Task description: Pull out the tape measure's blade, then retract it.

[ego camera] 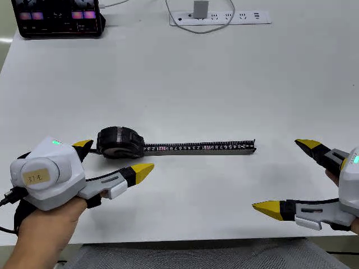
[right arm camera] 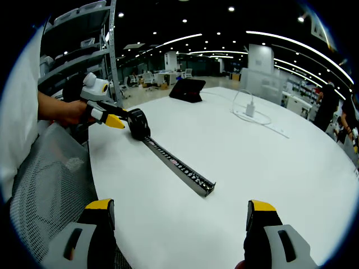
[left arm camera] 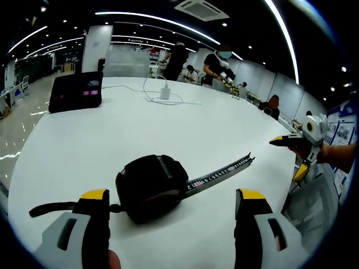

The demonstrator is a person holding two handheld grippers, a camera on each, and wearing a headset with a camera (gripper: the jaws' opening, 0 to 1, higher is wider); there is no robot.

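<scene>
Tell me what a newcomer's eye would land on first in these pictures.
The black tape measure lies near the front of the white table, with its blade pulled out flat toward the right. The left gripper is open right beside the tape measure, its yellow-tipped jaws spread. The right gripper is open too, off the blade's free end and apart from it.

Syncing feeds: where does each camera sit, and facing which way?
Head view: headset, looking down at white table; left tongs, right tongs, a hand show.
Left gripper view: on left tongs, facing the black round tape measure; own jaws show.
Right gripper view: on right tongs, facing its extended blade; own jaws show.
All share the tape measure.
</scene>
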